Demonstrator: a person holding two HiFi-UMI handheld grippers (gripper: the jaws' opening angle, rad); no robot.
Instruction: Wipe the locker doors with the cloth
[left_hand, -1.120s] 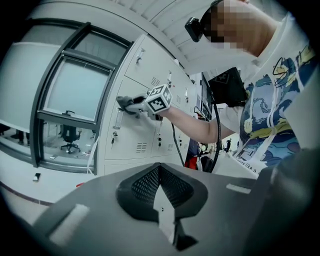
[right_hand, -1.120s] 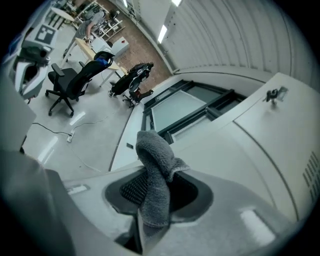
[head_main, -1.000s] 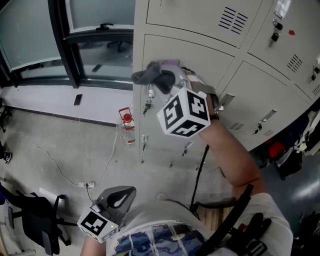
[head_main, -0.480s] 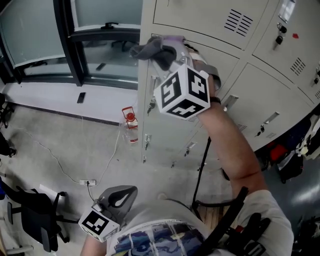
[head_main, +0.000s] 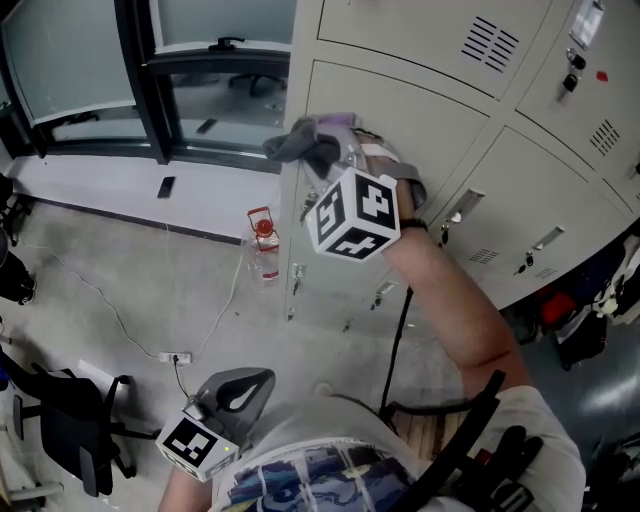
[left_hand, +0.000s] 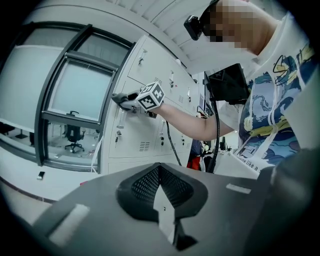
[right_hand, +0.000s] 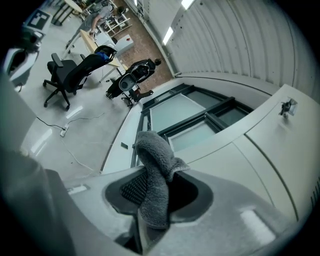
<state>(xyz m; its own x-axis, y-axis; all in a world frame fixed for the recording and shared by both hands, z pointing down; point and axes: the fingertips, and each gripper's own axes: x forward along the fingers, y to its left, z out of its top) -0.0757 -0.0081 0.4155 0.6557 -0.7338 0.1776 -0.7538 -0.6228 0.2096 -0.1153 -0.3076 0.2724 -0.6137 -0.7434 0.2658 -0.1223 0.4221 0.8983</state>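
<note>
The bank of grey lockers (head_main: 545, 190) filled the upper right of the head view. The locker door (head_main: 400, 110) in its leftmost column was the one at hand. The right claw (right_hand: 155, 205) was raised to that door's left edge, with its jaws clamped on the grey cloth (right_hand: 156, 165). The cloth stood out lengthwise beyond the jaws in a folded wad, its free end curling over.

From the claw, the door's broad face lay ahead and to the right, while the window (head_main: 80, 60) lay off to the left. A wiping stroke would therefore likely have to travel rightward across the metal. No view settled whether the wad was actually pressed to the door.

The left claw (left_hand: 160, 200) hung low by the person's waist over the floor (head_main: 120, 280), well apart from the lockers. Its jaws were together with nothing between them. The right hand was plainly the nearer one.
</note>
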